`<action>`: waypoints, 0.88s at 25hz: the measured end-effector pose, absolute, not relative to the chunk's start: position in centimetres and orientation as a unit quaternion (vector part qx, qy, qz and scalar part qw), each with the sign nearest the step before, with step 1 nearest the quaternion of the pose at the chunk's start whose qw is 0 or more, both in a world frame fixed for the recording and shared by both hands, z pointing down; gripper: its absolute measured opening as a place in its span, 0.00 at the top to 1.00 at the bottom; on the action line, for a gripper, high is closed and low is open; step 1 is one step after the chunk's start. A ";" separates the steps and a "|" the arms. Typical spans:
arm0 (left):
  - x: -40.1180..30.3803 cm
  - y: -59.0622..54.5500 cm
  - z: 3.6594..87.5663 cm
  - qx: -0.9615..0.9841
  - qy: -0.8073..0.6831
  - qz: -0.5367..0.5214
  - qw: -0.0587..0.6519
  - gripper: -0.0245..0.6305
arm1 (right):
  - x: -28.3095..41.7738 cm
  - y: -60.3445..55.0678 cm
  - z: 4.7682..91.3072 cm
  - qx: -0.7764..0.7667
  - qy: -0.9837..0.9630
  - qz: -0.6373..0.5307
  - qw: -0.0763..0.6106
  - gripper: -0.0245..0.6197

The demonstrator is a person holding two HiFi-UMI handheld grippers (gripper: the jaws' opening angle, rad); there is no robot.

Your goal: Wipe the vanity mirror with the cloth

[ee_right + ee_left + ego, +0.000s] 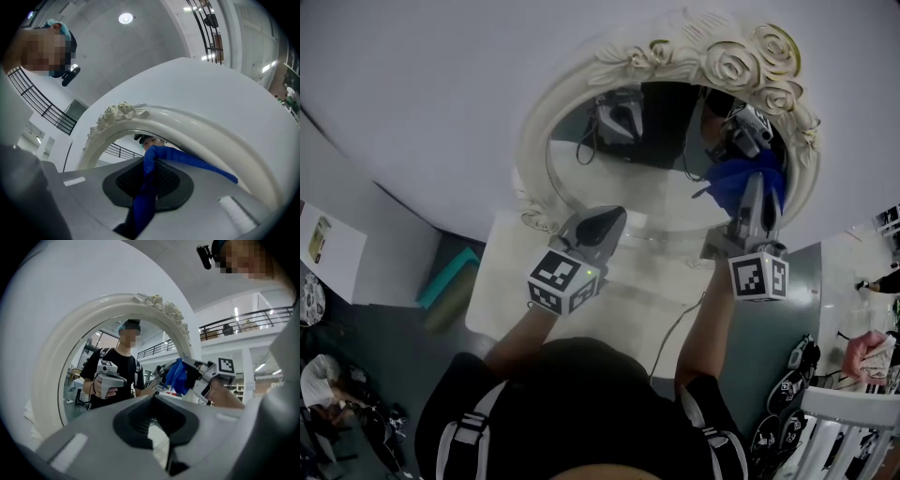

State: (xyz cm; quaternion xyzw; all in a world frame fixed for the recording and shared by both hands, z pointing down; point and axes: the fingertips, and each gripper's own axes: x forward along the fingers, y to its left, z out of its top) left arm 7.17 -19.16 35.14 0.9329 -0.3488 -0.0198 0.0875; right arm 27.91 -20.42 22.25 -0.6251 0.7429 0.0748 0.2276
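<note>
Our right gripper [751,187] clamps the blue cloth [729,180] against the right side of the mirror [642,178]; we should keep the fold flat on the glass and sweep in overlapping strokes toward the middle; our left gripper [610,217], closed on nothing, hovers near its lower edge.

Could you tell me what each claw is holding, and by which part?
The right claw pinches the cloth by a bunched fold, with its ends trailing free; the left claw holds nothing.
</note>
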 end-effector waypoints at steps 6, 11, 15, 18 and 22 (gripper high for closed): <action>6.1 -19.1 35.0 0.932 -0.349 -0.024 0.090 0.95 | 26.2 -20.9 19.8 -0.616 0.751 0.091 0.219 0.90; 5.2 -19.0 35.0 0.932 -0.351 -0.028 0.091 0.95 | 24.3 -21.2 17.6 -0.605 0.761 0.108 0.208 0.90; 4.2 -19.0 35.0 0.930 -0.355 -0.031 0.093 0.95 | 22.6 -21.6 16.1 -0.597 0.767 0.123 0.200 0.90; 3.5 -19.0 35.2 0.927 -0.360 -0.033 0.096 0.95 | 21.3 -21.9 15.1 -0.589 0.773 0.133 0.193 0.90; 3.0 -18.9 35.5 0.926 -0.361 -0.033 0.101 0.95 | 19.8 -22.2 14.2 -0.584 0.777 0.145 0.182 0.90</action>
